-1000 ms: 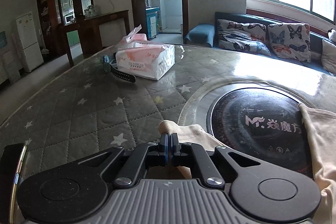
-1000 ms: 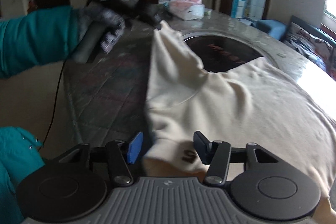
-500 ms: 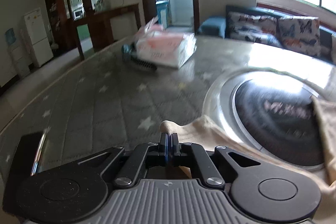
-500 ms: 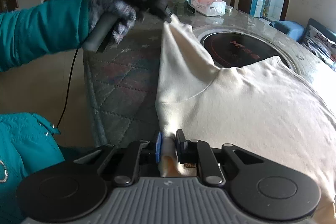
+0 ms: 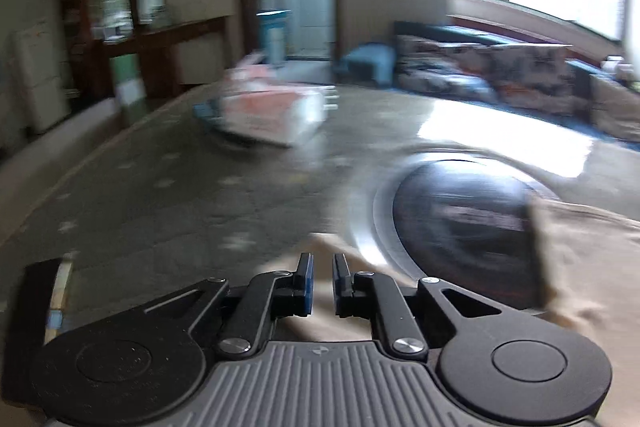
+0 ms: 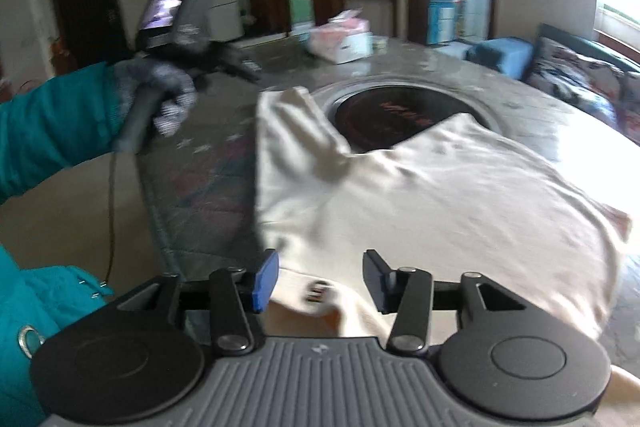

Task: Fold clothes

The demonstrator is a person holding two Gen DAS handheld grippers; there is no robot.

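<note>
1. A cream garment (image 6: 420,195) lies spread on the worktop (image 6: 200,195), its far edge overlapping the near rim of the round black cooktop (image 6: 392,111) set into the worktop.
2. One sleeve of the garment (image 6: 288,131) stretches away along the cooktop's left side, its tip just beside the rim.
3. The right gripper (image 6: 318,277) sits at the garment's near edge, on the side away from the cooktop; its jaws are spreading, with cloth lying between the pads but not pinched.
4. The left gripper (image 5: 320,279) points at the cooktop from the sleeve tip; its jaws are opening, a narrow gap shows between the pads, and cloth lies beneath them unclamped.
5. The gloved left hand (image 6: 168,95) holds that gripper's handle, left of the cooktop.
6. A tissue pack (image 6: 340,41) rests on the worktop beyond the cooktop.
</note>
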